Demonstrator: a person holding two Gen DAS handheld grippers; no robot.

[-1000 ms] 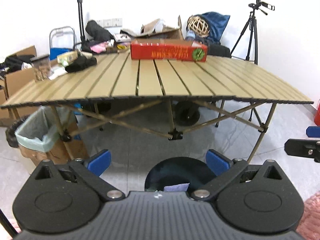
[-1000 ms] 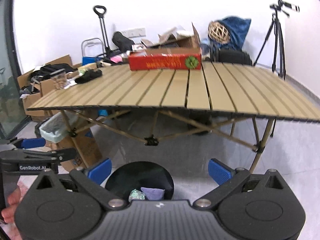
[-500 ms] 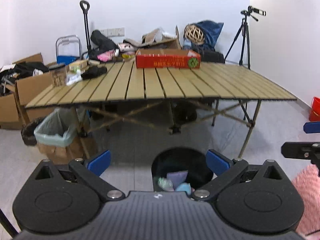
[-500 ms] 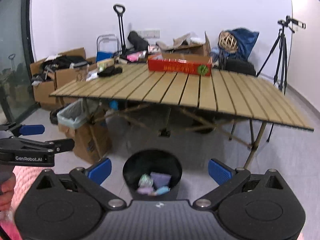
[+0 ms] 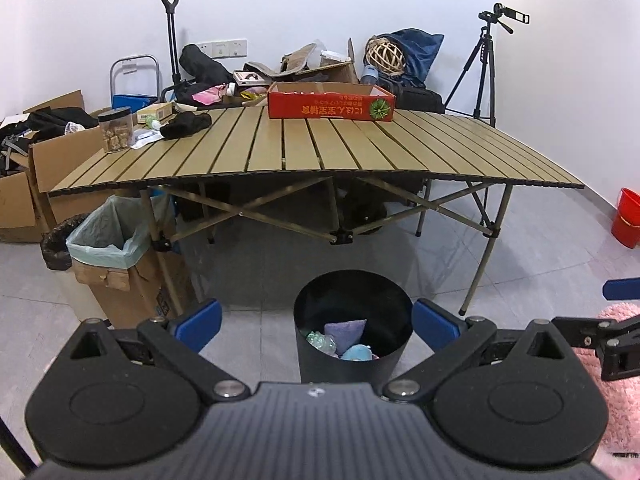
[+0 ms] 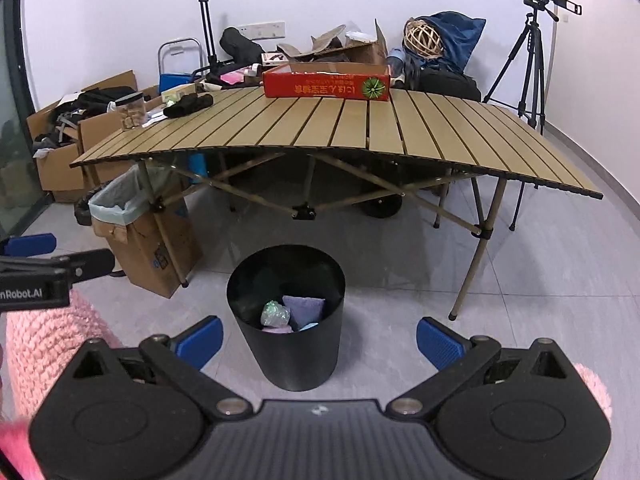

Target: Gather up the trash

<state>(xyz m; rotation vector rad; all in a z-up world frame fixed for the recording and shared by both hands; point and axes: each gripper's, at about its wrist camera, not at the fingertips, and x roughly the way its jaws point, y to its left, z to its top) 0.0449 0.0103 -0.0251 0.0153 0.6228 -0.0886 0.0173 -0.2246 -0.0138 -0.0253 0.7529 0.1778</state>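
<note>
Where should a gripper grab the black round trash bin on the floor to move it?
Probably the top rim of the black round trash bin, from straight above: one finger inside, one outside the thin wall. It stands upright and open-topped, and its smooth tapered body looks too wide to span. The near rim is unobstructed; the purple pouch and other trash sit low inside.

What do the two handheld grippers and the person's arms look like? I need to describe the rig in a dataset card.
Both are matte black plastic: a ribbed central body, two round pivot housings, angular linkages with silver bolts. The left gripper and right gripper each carry blue ribbed fingertip pads. White "GenRobot.AI" lettering marks the left one's side. No cables show. The sleeve is fuzzy pink knit.
</note>
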